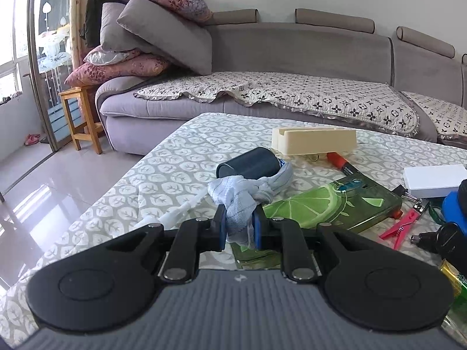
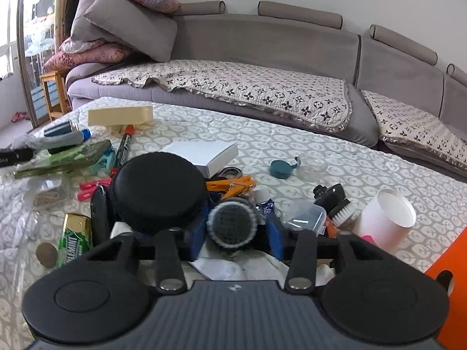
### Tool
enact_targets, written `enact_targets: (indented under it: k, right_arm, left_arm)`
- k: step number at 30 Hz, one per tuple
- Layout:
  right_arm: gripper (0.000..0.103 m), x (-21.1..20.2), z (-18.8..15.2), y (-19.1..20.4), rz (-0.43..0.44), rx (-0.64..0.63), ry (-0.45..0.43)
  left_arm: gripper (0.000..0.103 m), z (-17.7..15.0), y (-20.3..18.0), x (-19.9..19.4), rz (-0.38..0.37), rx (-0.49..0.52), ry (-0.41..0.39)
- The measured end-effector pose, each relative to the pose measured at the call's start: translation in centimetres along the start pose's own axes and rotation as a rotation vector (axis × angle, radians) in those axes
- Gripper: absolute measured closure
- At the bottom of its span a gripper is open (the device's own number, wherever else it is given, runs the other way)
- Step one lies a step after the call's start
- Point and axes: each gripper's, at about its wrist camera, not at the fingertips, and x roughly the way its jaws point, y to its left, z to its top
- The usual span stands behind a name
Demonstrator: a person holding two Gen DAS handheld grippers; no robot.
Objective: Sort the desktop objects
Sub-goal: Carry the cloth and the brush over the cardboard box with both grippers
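My left gripper [image 1: 239,227] is shut on a light blue cloth [image 1: 242,201] and holds it over a green lime-print phone case [image 1: 329,204]. A dark cylinder [image 1: 248,164] lies just beyond the cloth. My right gripper [image 2: 236,233] is shut on a round dark brush head with a pale fuzzy rim [image 2: 232,223], above a pile of small items. A black round case [image 2: 159,191] sits just left of it. A white cup [image 2: 385,218] lies on its side to the right.
A cream block [image 1: 313,140], a red marker [image 1: 340,162], a white box [image 1: 432,179] and pink clips [image 1: 400,227] lie on the leaf-print tablecloth [image 1: 175,157]. A green mint pack [image 2: 74,239], orange clips [image 2: 233,188], a teal disc [image 2: 281,169] and an orange bin [image 2: 452,277] show in the right view. A sofa stands behind.
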Motion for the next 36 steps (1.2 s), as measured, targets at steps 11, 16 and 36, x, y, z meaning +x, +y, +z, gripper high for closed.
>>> enact_targets:
  k: [11,16,36]
  right_arm:
    - [0.068,-2.8,-0.2,-0.6,0.002,0.009,-0.030]
    - [0.068,-4.1,-0.1,-1.0,0.009,0.027,-0.054]
    - [0.068,-13.1,-1.5,-2.2,0.069,0.081,-0.095]
  left_arm:
    - [0.085,0.0,-0.8,-3.2,-0.005,0.042,-0.089]
    - [0.085,0.4,-2.0,-4.9,-0.027,0.063,-0.118]
    - [0.084,0.2,-9.3,-11.3,-0.147,0.142,-0.143]
